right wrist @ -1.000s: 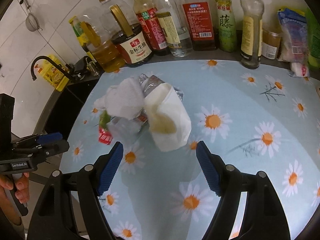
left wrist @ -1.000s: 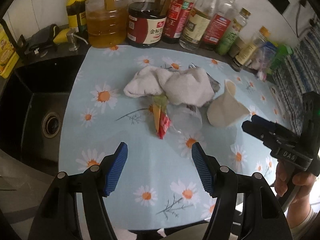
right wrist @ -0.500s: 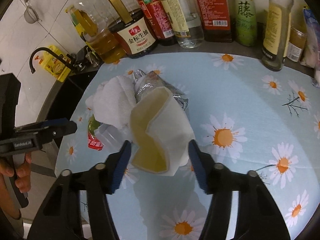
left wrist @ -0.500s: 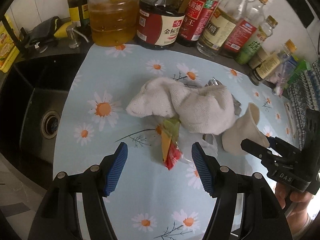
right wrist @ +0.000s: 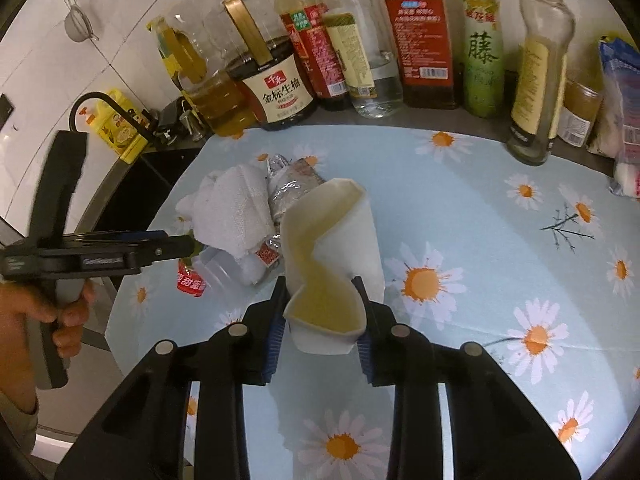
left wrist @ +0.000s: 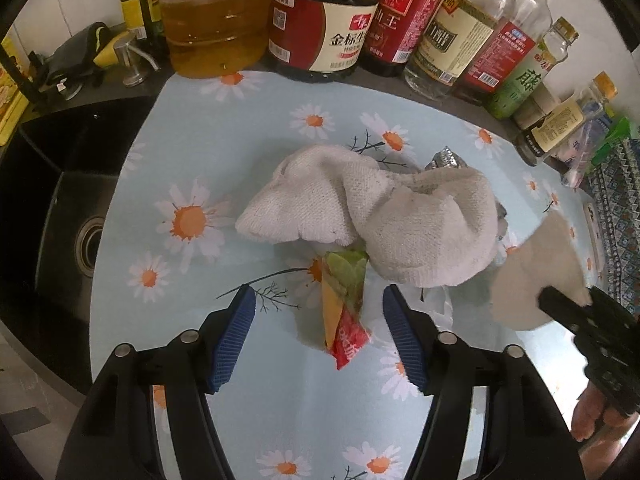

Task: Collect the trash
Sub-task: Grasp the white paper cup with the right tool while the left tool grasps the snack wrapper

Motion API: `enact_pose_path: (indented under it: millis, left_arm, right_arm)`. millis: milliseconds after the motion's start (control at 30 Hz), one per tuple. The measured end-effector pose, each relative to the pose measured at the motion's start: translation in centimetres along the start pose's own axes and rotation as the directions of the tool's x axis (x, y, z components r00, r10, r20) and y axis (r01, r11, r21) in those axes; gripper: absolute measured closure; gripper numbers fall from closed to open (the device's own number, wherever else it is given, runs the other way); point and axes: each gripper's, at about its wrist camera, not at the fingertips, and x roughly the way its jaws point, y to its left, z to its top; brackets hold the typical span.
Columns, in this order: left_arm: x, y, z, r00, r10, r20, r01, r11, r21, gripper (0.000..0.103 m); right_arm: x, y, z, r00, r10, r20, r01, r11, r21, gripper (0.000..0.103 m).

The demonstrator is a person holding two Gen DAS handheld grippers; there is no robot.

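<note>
A pile of trash lies on the daisy tablecloth [left wrist: 192,152]: a white rag [left wrist: 372,216], a red and green snack wrapper [left wrist: 344,308], a clear plastic cup [right wrist: 224,272] and a crumpled silver foil bag [right wrist: 292,188]. My right gripper [right wrist: 322,318] is shut on a crushed white paper cup [right wrist: 336,256], squeezing its near end; it also shows in the left wrist view [left wrist: 536,280]. My left gripper [left wrist: 320,336] is open, its pads either side of the wrapper's near end, not touching it.
A row of oil, soy sauce and vinegar bottles [left wrist: 320,28] stands along the back wall. A black sink [left wrist: 60,220] lies to the left of the cloth. Bagged goods [right wrist: 620,92] sit at the far right.
My right gripper moved forward and closed on the paper cup. My left gripper moved forward until its pads flank the wrapper.
</note>
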Motion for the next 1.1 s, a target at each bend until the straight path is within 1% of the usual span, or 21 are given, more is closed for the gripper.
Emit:
enact_pose_path:
  millis: [133,167,233,333,433,600,800,967,1100]
  left_arm:
    - [0.8,0.0,0.2,1.000,0.016,-0.012,-0.016,1.000,0.013,0.041]
    - [1.1,0.0,0.2,1.000,0.020,-0.017,-0.019,1.000,0.018,0.047]
    - [1.4,-0.1,0.4,1.000,0.017,-0.023,-0.016,1.000,0.024,0.051]
    - [1.8,-0.3,0.7,1.000,0.019,-0.020,-0.018,0.999,0.031,0.053]
    - [2.3,-0.6,0.7,0.999,0.021,-0.037,-0.019,0.999,0.045,0.063]
    - [2.4,-0.6,0.4,1.000,0.023,-0.021,-0.022,0.998,0.054,0.063]
    - [2.2,-0.4,0.0,1.000,0.018,-0.011,-0.018,0.998,0.062,0.066]
    - [0.9,0.1,-0.6,1.000,0.002,0.015,-0.003,0.998,0.061,0.076]
    - [-0.1,0.5,-1.5,1.000,-0.004,0.028,0.002,0.998,0.066,0.080]
  right_arm:
    - [-1.1,-0.5,-0.5,1.000,0.000,0.011,0.000,1.000,0.024,0.071]
    - [-1.2,-0.7,-0.6,1.000,0.001,0.011,-0.001,1.000,0.030,0.071]
    - [-1.4,-0.9,-0.9,1.000,-0.002,0.011,0.002,0.999,0.039,0.071]
    - [-1.6,-1.3,-1.4,1.000,-0.005,0.009,0.005,0.999,0.051,0.071]
    - [-1.9,-1.4,-1.7,1.000,-0.005,0.011,0.004,0.998,0.059,0.071]
    - [-2.1,-1.2,-2.4,1.000,-0.005,0.012,0.004,0.998,0.068,0.071]
    - [-2.8,-0.6,-3.2,1.000,-0.007,0.019,0.005,0.998,0.070,0.071]
    - [-3.5,0.4,-3.9,1.000,-0.007,0.027,0.006,0.998,0.065,0.071]
    - [-3.7,1.4,-4.4,1.000,-0.005,0.029,0.003,0.998,0.057,0.071]
